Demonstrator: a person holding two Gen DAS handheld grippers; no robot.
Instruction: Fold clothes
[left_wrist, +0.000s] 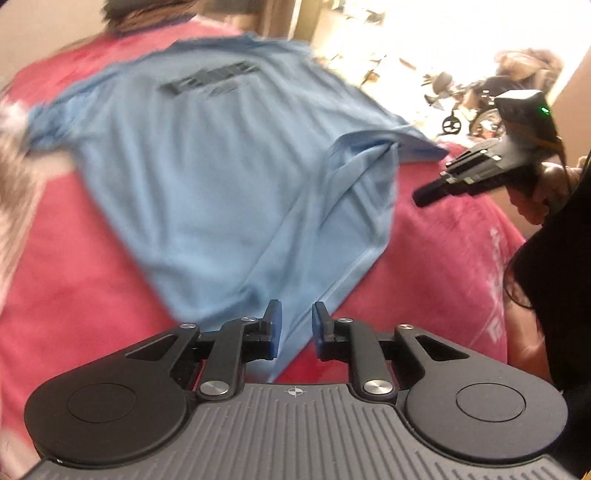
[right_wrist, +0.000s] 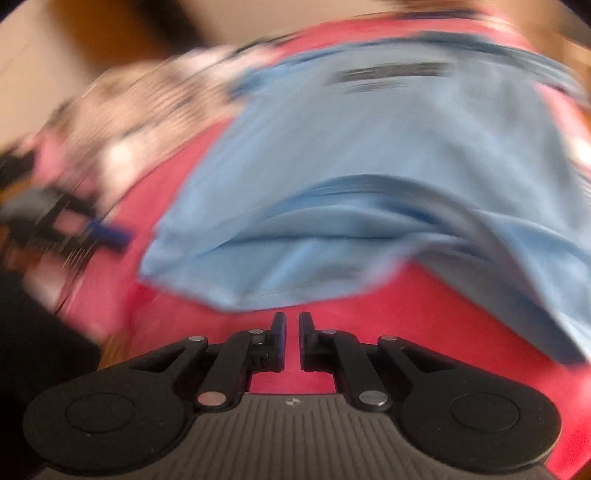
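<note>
L gripper (left_wrist: 296, 325): jaws slightly apart, nothing clamped; the hem of the light blue T-shirt (left_wrist: 229, 177) lies just under/beyond the tips, not pinched. R gripper (right_wrist: 292, 341): jaws nearly together w/ a thin gap, empty, over bare red blanket (right_wrist: 424, 317) just short of the shirt's near edge.

Step, as I read it: shirt's laid out, next is to re-grip for a fold. Best to take hem corner w/ one gripper and matching shoulder w/ the other, pinch one layer-pair only, lift low and carry across evenly so the cloth doesn't drag.

Shirt: flat on the blanket, dark print near the collar end, one side bunched in a loose ridge w/ wrinkles; R view too blurred for detail.
</note>
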